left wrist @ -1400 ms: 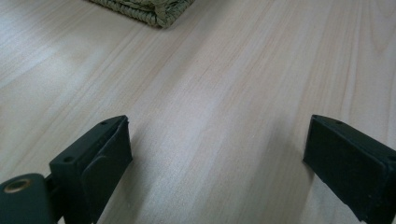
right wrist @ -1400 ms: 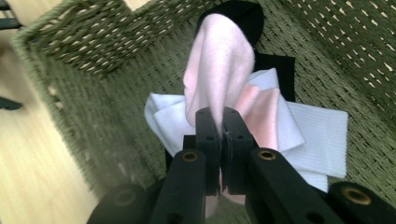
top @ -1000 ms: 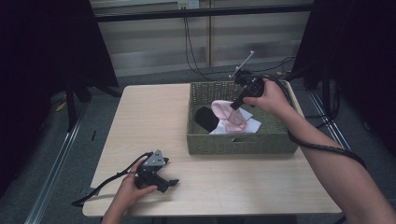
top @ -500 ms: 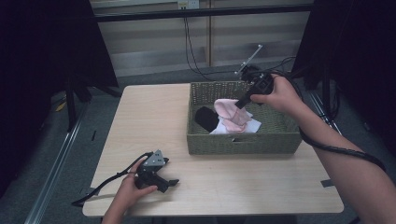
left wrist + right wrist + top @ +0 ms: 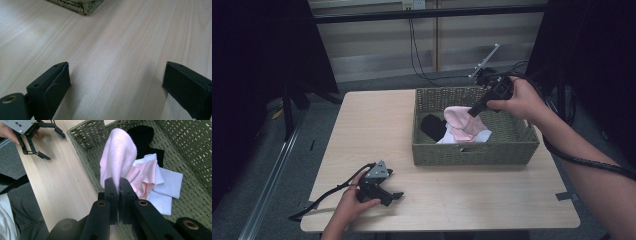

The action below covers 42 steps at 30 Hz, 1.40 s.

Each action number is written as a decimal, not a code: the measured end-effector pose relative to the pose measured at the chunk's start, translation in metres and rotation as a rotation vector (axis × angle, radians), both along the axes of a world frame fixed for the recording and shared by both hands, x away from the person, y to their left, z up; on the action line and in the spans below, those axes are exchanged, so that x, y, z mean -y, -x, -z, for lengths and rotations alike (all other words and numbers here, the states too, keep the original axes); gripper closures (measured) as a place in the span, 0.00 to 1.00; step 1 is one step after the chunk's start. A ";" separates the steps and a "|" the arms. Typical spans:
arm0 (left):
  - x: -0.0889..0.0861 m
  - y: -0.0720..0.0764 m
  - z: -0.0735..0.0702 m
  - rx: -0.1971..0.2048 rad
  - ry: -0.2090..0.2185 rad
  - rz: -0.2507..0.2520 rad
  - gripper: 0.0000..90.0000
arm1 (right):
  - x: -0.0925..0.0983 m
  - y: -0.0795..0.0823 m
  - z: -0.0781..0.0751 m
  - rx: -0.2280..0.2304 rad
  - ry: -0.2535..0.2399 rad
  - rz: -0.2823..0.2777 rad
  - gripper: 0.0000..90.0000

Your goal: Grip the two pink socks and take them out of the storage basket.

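A green woven basket (image 5: 472,150) stands on the right half of the wooden table. Inside lie a pink sock (image 5: 458,119), a white sock (image 5: 479,136) and a black sock (image 5: 432,126). My right gripper (image 5: 473,112) is shut on the pink sock (image 5: 117,157), which hangs lifted from its closed jaws above the basket (image 5: 87,135); the white sock (image 5: 170,182) and black sock (image 5: 141,133) lie below. My left gripper (image 5: 394,196) rests low on the table near the front left, open, nothing between its fingers (image 5: 52,85).
The table (image 5: 377,130) is bare wood left of the basket. Cables (image 5: 422,55) hang behind the table's far edge. A black cable (image 5: 327,197) trails from the left gripper off the front left. A corner of the basket (image 5: 82,5) lies ahead of the left gripper.
My right gripper has risen and drawn back to the right, lifting the pink sock up from the pile. The left gripper has stayed where it was.
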State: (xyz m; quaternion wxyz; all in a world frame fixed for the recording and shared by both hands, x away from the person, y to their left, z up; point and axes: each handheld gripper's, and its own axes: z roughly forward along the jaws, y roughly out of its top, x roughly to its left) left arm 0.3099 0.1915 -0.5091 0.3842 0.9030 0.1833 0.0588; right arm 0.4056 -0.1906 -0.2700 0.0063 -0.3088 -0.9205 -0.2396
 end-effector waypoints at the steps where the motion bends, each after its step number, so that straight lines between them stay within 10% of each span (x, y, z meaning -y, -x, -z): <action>1: 0.000 0.000 0.000 0.000 0.000 0.000 0.08 | 0.001 0.001 -0.001 0.002 0.001 -0.002 0.97; 19: 0.000 0.000 0.000 0.001 -0.001 0.001 0.08 | 0.002 0.029 -0.012 0.002 -0.024 -0.081 0.97; 42: 0.000 0.000 0.000 0.001 0.006 0.000 0.08 | -0.014 0.061 0.022 -0.032 -0.030 -0.182 0.96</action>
